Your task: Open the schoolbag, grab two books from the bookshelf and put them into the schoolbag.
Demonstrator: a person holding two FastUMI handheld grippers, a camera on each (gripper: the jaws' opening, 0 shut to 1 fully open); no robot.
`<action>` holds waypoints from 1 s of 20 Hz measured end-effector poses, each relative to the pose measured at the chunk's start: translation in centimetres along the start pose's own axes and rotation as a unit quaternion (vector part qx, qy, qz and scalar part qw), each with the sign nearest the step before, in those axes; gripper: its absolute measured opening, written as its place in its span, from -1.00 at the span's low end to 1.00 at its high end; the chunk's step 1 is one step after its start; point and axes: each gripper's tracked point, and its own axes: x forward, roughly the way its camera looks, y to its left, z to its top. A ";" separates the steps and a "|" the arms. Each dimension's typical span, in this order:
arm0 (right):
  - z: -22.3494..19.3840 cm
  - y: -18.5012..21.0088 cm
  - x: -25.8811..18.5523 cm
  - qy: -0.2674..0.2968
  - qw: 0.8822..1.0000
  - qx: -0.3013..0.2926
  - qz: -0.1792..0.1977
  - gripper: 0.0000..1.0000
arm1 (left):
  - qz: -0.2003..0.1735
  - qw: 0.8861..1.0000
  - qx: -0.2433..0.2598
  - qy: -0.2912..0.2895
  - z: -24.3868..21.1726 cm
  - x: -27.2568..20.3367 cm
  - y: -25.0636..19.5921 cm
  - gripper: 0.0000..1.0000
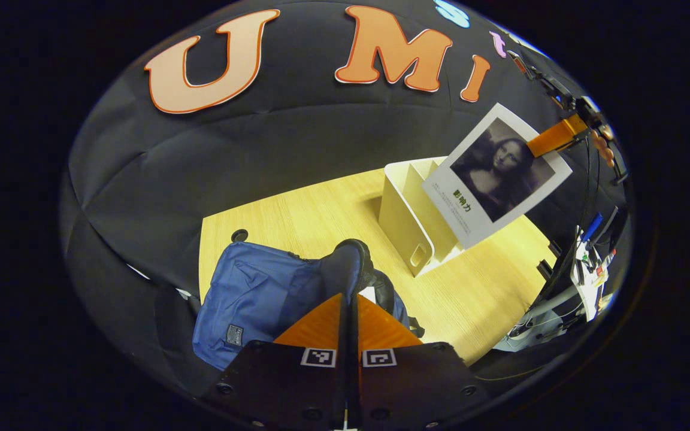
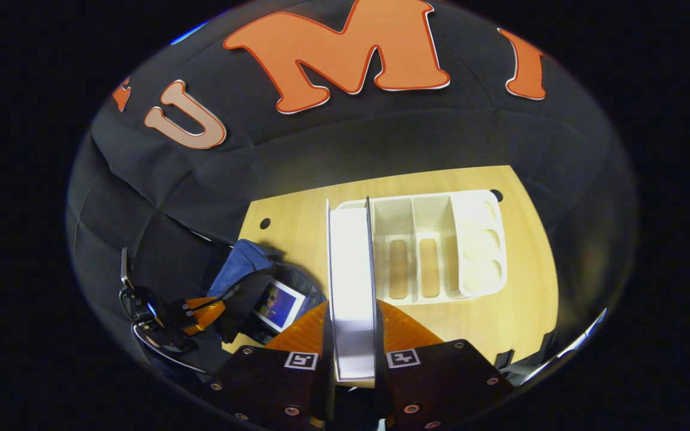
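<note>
The blue schoolbag lies on the wooden table's near left. My left gripper is shut on its black flap and holds it up. In the right gripper view that left gripper is at the bag, and a book with a blue picture lies in the opening. My right gripper is shut on a second book, seen edge-on above the table. The left gripper view shows this book's portrait cover hanging from the right gripper, in front of the white bookshelf.
The white bookshelf stands with its compartments bare. The table has round cable holes near its back edge. Cables and gear crowd the right side beyond the table's edge.
</note>
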 end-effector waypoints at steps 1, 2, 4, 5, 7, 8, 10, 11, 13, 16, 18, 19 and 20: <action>-0.7 0.8 0.5 0.003 1.000 0.006 0.015 -0.46 | 0.002 1.000 -0.001 0.000 0.1 -0.1 0.1 -0.96; -1.2 1.6 0.9 0.007 0.999 0.008 0.030 -0.47 | 0.006 1.000 -0.001 0.000 0.3 0.0 0.3 -0.96; -2.2 3.1 1.8 0.015 0.998 0.007 0.053 -0.47 | 0.010 1.000 0.001 0.001 0.4 0.0 0.5 -0.96; -2.6 3.5 2.1 0.019 0.998 0.008 0.061 -0.46 | 0.011 1.000 0.003 0.002 0.6 -0.1 0.5 -0.96; -3.2 5.3 2.6 0.024 0.997 0.004 0.076 -0.47 | 0.014 1.000 0.007 0.001 0.7 -0.2 0.5 -0.96; -3.4 6.0 2.9 0.026 0.996 0.001 0.083 -0.46 | 0.017 1.000 0.008 0.001 0.8 -0.3 0.6 -0.96; -3.8 7.1 3.4 0.028 0.995 0.000 0.093 -0.47 | 0.022 1.000 0.008 -0.001 1.0 -0.4 0.9 -0.96; -4.1 7.7 3.8 0.030 0.995 0.000 0.098 -0.46 | 0.025 1.000 0.008 -0.003 1.1 -0.4 1.1 -0.96; -4.9 9.2 4.7 0.033 0.993 0.010 0.113 -0.47 | 0.028 1.000 0.003 -0.002 0.9 -0.4 1.3 -0.96; -7.3 11.5 6.7 0.051 0.989 0.021 0.134 -0.47 | 0.030 1.000 0.001 -0.004 0.9 -0.5 1.2 -0.96; -8.6 12.3 8.3 0.056 0.989 0.029 0.134 -0.47 | 0.034 0.999 -0.003 -0.005 0.9 -0.7 1.3 -0.96; -9.1 12.3 9.1 0.053 0.990 0.033 0.130 -0.46 | 0.032 0.999 -0.007 -0.007 0.9 -0.7 1.3 -0.96; -9.3 12.2 9.8 0.048 0.990 0.042 0.128 -0.46 | 0.028 1.000 -0.010 -0.008 0.8 -0.8 1.1 -0.96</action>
